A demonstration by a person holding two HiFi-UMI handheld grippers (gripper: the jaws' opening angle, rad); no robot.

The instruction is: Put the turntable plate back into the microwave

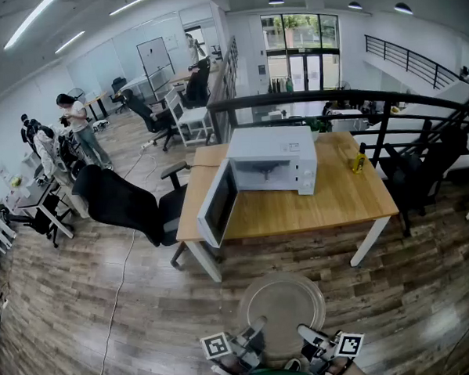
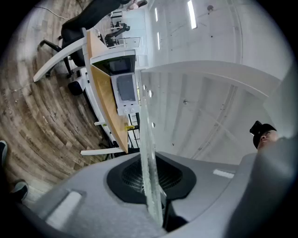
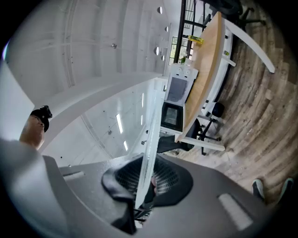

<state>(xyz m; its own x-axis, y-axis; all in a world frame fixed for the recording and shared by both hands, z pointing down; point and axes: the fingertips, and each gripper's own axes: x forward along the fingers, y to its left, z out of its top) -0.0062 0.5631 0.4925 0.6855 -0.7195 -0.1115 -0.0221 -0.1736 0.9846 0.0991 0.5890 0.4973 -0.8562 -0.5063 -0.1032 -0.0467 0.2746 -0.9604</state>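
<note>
The turntable plate [image 1: 281,307] is pinched at its near rim by the left gripper [image 1: 256,330] and the right gripper [image 1: 306,333], seemingly held level above the wooden floor [image 1: 147,321]. Beyond, the microwave [image 1: 274,159] is seen on the table [image 1: 314,206], its door [image 1: 218,203] swung open.

L gripper [image 1: 256,327] & R gripper [image 1: 306,333] side by side, approx level, each w/ 2 jaws clamped on glass turntable plate [image 1: 281,298] rim.
</note>
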